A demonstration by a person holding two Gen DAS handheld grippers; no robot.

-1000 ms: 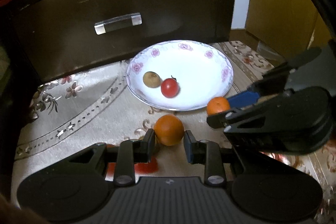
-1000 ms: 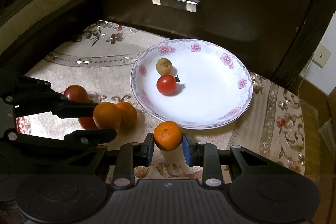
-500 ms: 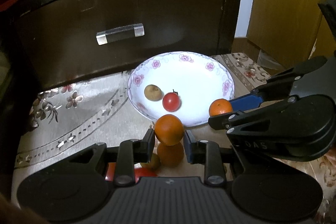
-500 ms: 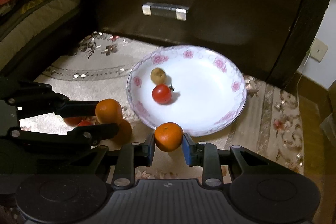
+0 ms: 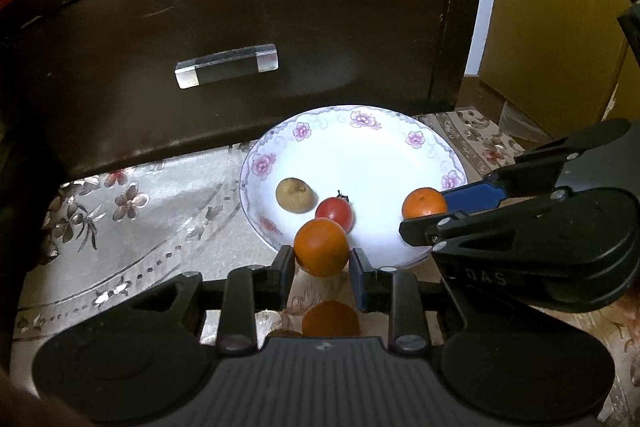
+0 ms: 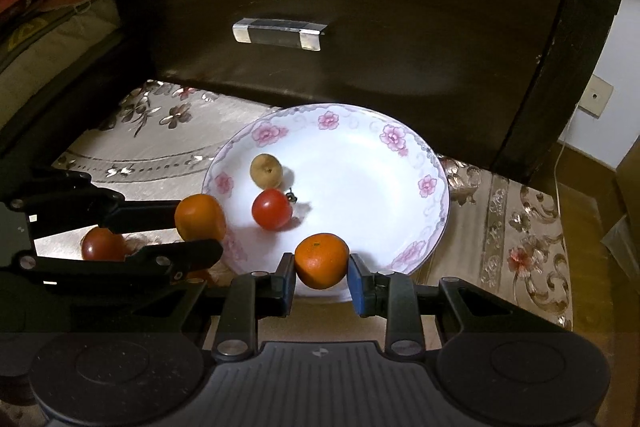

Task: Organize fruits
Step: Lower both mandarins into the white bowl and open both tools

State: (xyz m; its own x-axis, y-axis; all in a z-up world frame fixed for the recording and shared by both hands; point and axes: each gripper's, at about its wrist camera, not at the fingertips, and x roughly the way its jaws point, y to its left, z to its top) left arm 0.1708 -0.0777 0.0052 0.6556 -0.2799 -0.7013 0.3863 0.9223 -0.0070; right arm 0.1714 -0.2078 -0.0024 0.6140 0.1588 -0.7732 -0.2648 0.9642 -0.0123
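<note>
1. Both grippers have carried their fruit up and forward to the plate's near rim since a second ago.
2. Left wrist view: left gripper point(image 5: 322, 259) is clenched on an orange point(image 5: 321, 247) over the near edge of the plate point(image 5: 360, 119); another orange point(image 5: 330, 319) lies on the cloth below. A tomato point(image 5: 335, 214) and a brown fruit point(image 5: 294, 195) sit in the plate.
3. Right wrist view: right gripper point(image 6: 322, 277) grips a mandarin point(image 6: 322, 261) at the plate's near rim; a second tomato point(image 6: 102, 245) rests on the cloth point(image 6: 160, 147).
</note>
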